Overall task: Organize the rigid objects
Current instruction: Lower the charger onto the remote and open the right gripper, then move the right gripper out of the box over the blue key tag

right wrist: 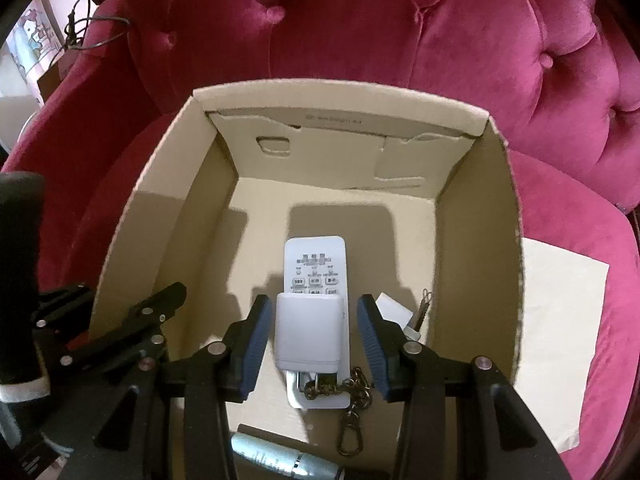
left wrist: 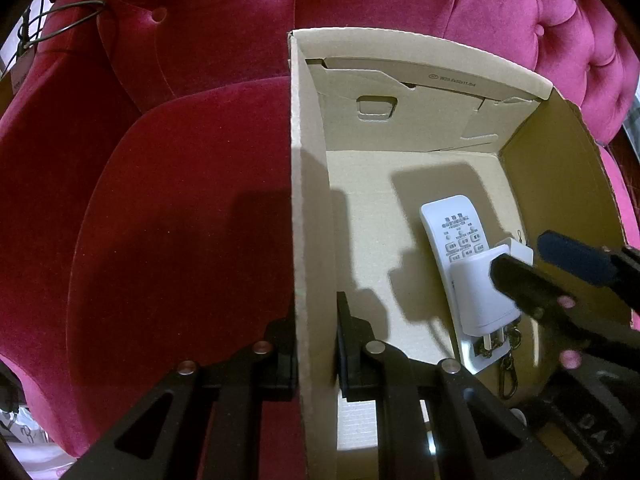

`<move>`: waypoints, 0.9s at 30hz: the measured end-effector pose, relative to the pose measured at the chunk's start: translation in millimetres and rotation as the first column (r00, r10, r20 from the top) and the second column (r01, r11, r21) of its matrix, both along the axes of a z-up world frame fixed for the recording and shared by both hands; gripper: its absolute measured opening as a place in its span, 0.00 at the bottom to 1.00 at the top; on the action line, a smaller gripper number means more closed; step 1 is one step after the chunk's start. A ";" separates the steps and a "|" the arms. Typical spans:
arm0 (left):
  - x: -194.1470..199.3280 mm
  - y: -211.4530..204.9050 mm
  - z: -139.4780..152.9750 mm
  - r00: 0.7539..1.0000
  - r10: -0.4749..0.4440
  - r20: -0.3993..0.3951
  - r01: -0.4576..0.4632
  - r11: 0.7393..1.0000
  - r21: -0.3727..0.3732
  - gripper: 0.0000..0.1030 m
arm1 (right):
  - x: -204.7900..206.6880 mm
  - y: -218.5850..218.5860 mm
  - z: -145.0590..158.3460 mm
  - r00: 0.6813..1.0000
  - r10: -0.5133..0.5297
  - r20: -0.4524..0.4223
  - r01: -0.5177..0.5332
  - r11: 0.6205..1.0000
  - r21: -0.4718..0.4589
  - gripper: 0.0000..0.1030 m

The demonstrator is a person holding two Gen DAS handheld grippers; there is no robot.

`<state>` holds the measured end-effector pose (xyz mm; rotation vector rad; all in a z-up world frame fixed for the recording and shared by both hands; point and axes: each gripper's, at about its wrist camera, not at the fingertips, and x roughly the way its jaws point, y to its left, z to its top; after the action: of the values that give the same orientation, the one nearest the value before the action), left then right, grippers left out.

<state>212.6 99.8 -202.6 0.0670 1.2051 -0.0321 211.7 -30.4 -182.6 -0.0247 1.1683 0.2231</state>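
Sat on the seat cushion of a tufted pink armchair (right wrist: 460, 40): 1 open cardboard box (right wrist: 140, 216), its back wall toward the chair back. Lay beside the box's right wall on the cushion: 1 flat pale sheet (right wrist: 560, 320). Hung over the chair's arm at upper left: a thin dark cable (right wrist: 100, 24).

Counted inside the box: 1 white remote control (right wrist: 314, 264), 1 white plug adapter (right wrist: 310, 330), 1 bronze chain with a clasp (right wrist: 352, 400), 1 small white block (right wrist: 394, 308), 1 small dark metal piece (right wrist: 422, 312) near the right wall, and 1 silver cylinder (right wrist: 280, 458) at the near edge, partly cut off by the frame.

Lay flat on the box floor, right of centre: the remote, long axis running from the near side toward the back wall, buttons up, rounded top end toward the back. Rested on top of the remote's near half: the adapter, long axis along the same line, 2 metal prongs pointing to the near side, where the chain draped across them.

Clamped tight on the box's left wall (left wrist: 312, 280): the left gripper (left wrist: 316, 344), 1 finger outside and 1 inside, cardboard pinched between.

Hung spread over the adapter: the right gripper (right wrist: 310, 344), 2 blue-padded fingers (right wrist: 252, 344) either side of the white body with a clear gap at each side, released and gripping nothing. Stood close around it, crowding the right finger: the white block and the chain.
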 end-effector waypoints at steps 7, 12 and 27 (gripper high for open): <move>0.0 -0.7 0.3 1.000 0.000 0.000 0.000 1.000 0.006 0.14 | -9.1 -9.6 19.8 0.999 0.002 0.035 -0.001 1.000 -0.007 0.49; 0.1 -1.9 -0.4 1.000 -0.001 0.000 0.001 1.000 0.011 0.14 | -15.2 -20.6 33.0 0.998 -0.006 0.059 0.007 1.000 -0.024 0.53; -0.9 -6.9 -1.2 1.000 -0.002 0.001 0.002 1.000 0.024 0.14 | -23.8 -59.3 58.9 0.992 -0.064 0.106 0.067 0.998 -0.019 0.90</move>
<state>211.7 92.9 -203.8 0.0894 1.2041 -0.0194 188.0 -89.8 -123.7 -0.0180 1.0644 0.1489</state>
